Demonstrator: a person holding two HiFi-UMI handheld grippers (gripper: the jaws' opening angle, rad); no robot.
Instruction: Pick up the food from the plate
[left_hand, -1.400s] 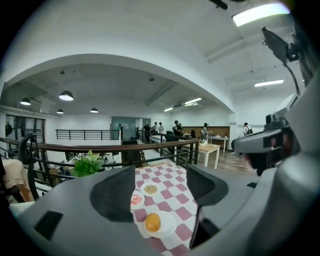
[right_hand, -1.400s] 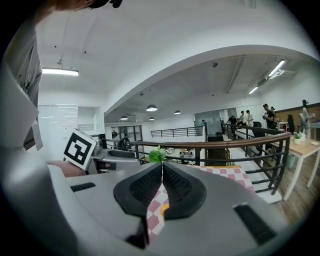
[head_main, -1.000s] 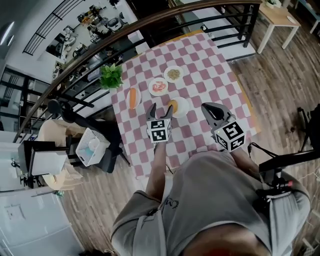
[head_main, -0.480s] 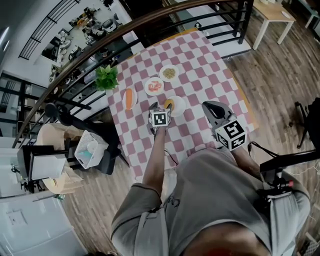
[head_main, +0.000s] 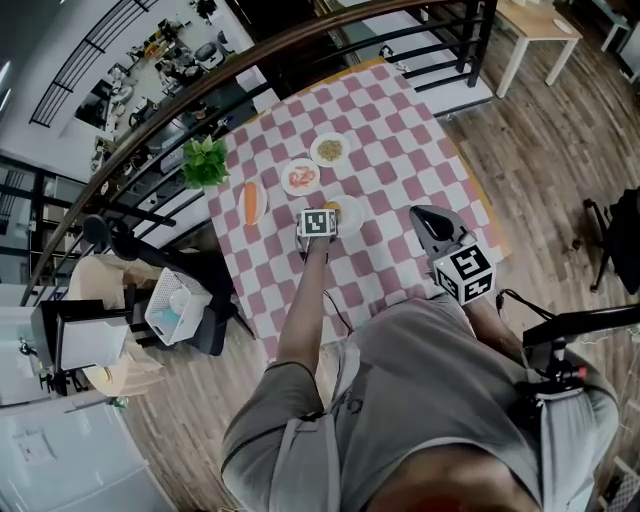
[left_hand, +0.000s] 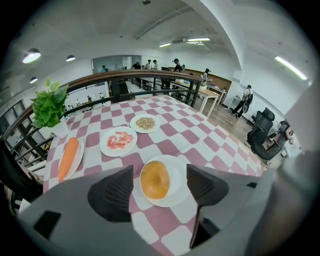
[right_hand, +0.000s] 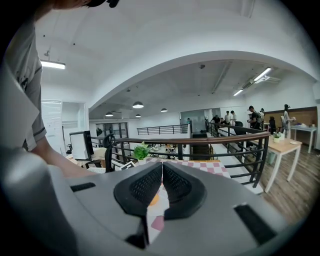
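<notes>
A round orange bun (left_hand: 154, 179) lies on a white plate (left_hand: 177, 172) on the pink checkered table (head_main: 400, 130). My left gripper (left_hand: 160, 187) hangs just above it, open, one jaw on each side of the bun without touching it. In the head view the left gripper (head_main: 322, 212) and its marker cube cover most of that plate (head_main: 353, 214). My right gripper (head_main: 422, 214) hovers over the table's near right side, and in its own view the right gripper (right_hand: 162, 187) is shut with nothing between its jaws.
Beyond the bun are a plate of pink meat pieces (left_hand: 118, 140), a plate of grains (left_hand: 145, 122) and a carrot on a plate (left_hand: 68, 157). A potted plant (left_hand: 49, 107) stands at the far left corner. A dark railing (head_main: 300, 40) runs behind the table.
My left gripper has moved forward from the table's near side to over the bun plate, jaws still open. The right gripper has stayed about where it was.
</notes>
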